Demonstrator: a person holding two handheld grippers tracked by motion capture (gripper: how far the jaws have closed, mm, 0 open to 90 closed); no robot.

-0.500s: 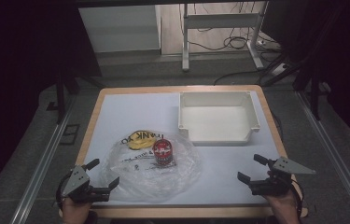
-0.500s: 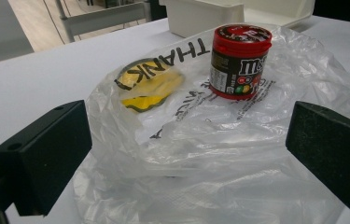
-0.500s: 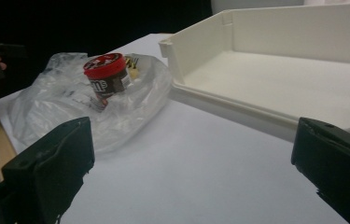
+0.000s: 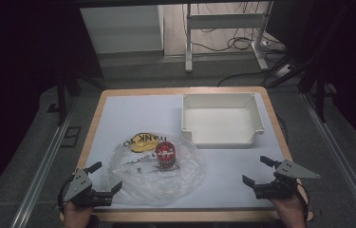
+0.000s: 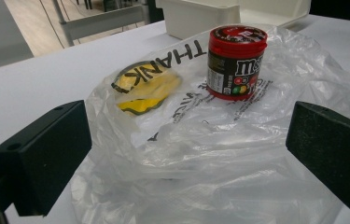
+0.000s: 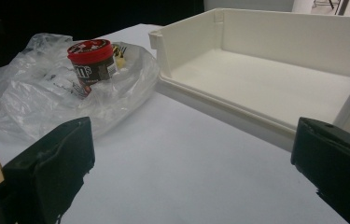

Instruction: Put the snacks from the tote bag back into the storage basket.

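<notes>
A crumpled clear plastic bag [image 4: 153, 167] with a yellow printed patch lies on the near-left part of the white table [image 4: 223, 175]. A small dark jar with a red lid [image 4: 166, 155] stands upright on the bag, near its middle. The left gripper [image 4: 103, 177] sits just beside the bag's near-left edge, jaws spread wide, holding nothing. The right gripper [image 4: 257, 172] rests well apart at the near-right edge, jaws likewise wide and empty. A white rectangular plastic tray [image 4: 223, 110] sits at the far right, close to the bag.
</notes>
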